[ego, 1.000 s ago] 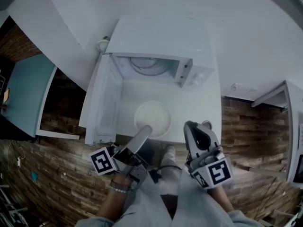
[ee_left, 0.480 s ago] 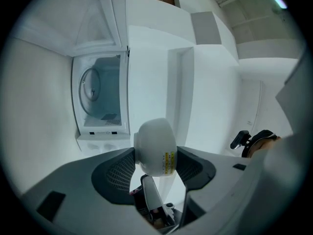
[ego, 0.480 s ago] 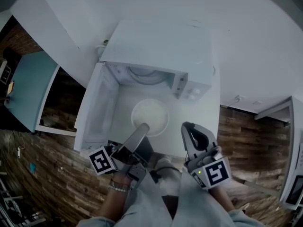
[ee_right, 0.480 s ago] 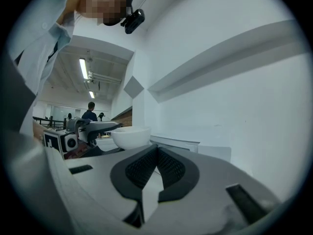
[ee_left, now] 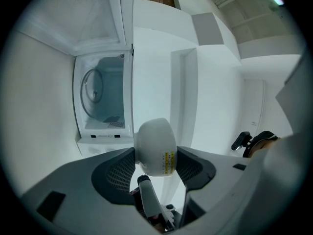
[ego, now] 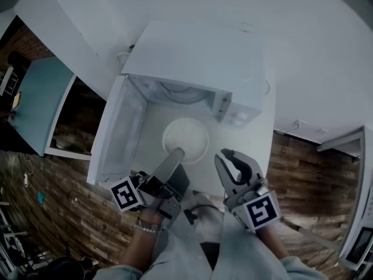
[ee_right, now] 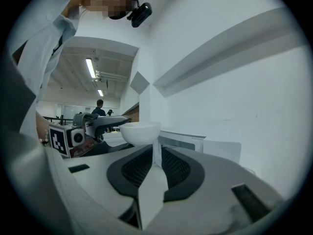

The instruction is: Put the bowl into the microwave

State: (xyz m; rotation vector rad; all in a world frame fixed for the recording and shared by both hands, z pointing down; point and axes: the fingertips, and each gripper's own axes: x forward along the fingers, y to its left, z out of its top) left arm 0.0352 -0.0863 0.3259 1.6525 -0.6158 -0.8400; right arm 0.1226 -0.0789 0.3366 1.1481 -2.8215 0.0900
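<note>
The white bowl [ego: 185,139] hangs just in front of the open white microwave [ego: 192,57], over the counter. My left gripper [ego: 175,154] is shut on its near rim. In the left gripper view the bowl [ee_left: 155,146] sits sideways between the dark pads of my left gripper [ee_left: 156,170], and the cavity [ee_left: 105,116] with its glass turntable [ee_left: 92,92] lies beyond. My right gripper [ego: 224,156] is to the right of the bowl, apart from it. Its jaws are opening, with nothing between them. From my right gripper [ee_right: 156,155] the bowl [ee_right: 140,131] shows ahead, held by the left gripper [ee_right: 105,123].
The microwave door [ego: 113,130] swings out to the left, and the control panel [ego: 236,115] is at the right of the opening. A teal table [ego: 35,104] stands at far left and a white cabinet [ego: 361,179] at far right. People [ee_right: 99,106] stand far off.
The bowl, in my left gripper, has moved a little nearer the microwave's mouth. My right gripper has shifted slightly left and its jaws have parted a little.
</note>
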